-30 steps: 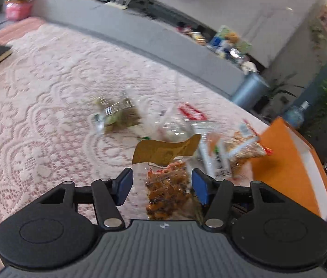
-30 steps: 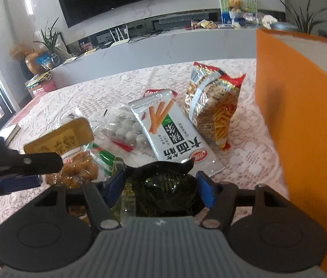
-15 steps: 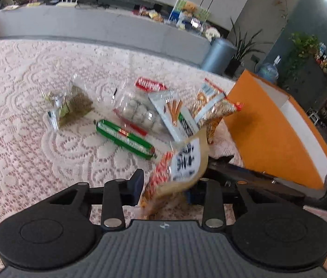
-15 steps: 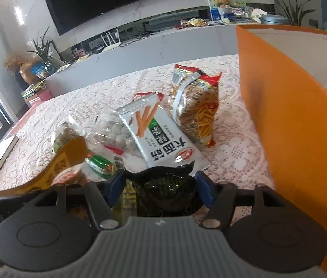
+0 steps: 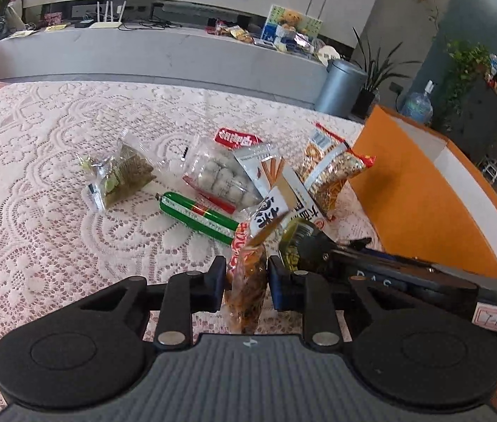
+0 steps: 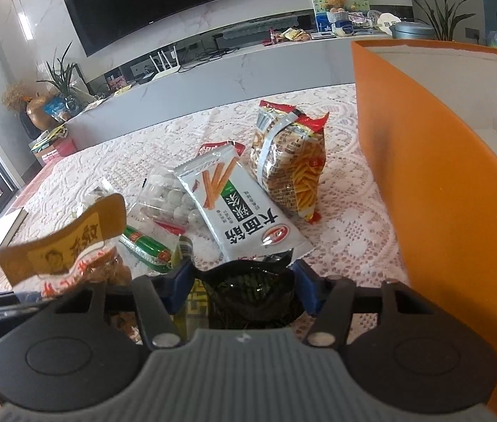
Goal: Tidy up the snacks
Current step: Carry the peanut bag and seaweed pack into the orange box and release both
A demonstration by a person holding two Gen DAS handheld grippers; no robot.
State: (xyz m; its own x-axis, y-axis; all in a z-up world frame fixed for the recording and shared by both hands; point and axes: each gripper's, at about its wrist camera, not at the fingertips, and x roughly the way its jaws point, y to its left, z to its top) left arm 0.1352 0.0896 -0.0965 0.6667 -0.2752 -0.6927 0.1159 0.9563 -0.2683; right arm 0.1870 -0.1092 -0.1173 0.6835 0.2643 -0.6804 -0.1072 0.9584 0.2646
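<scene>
The left gripper [image 5: 246, 277] had the snack bag with the tan header [image 5: 248, 270] pinched edge-on between its blue pads, jaws closing in on it and already pretty narrow. The bag was full of brownish-orange bits and stood up off the lace tablecloth [image 5: 55, 218], its tan top flopping toward the right gripper. In the right wrist view that same bag [image 6: 69, 246] showed at the lower left with its header curling up.

The right gripper [image 6: 243, 283] was closing too, around a dark green packet [image 6: 248, 295] that filled the gap between its pads, so I'd call that a grip at a fairly wide setting. The left wrist view caught the packet [image 5: 294, 242] just beside the tan-topped bag.

Just past both grippers, the rest of the pile lay on the cloth: a green sausage stick [image 5: 197, 216], a clear bag of pale round balls [image 5: 218, 177], a white pouch with orange sticks printed on it [image 6: 238, 207] lying partly over the balls, and a bag of yellow crisps [image 6: 290, 161] leaning next to it. A clear bag of greenish stuff [image 5: 121, 176] sat well apart on the left.

The orange box [image 6: 435, 204] stood open at the right, white inside.
</scene>
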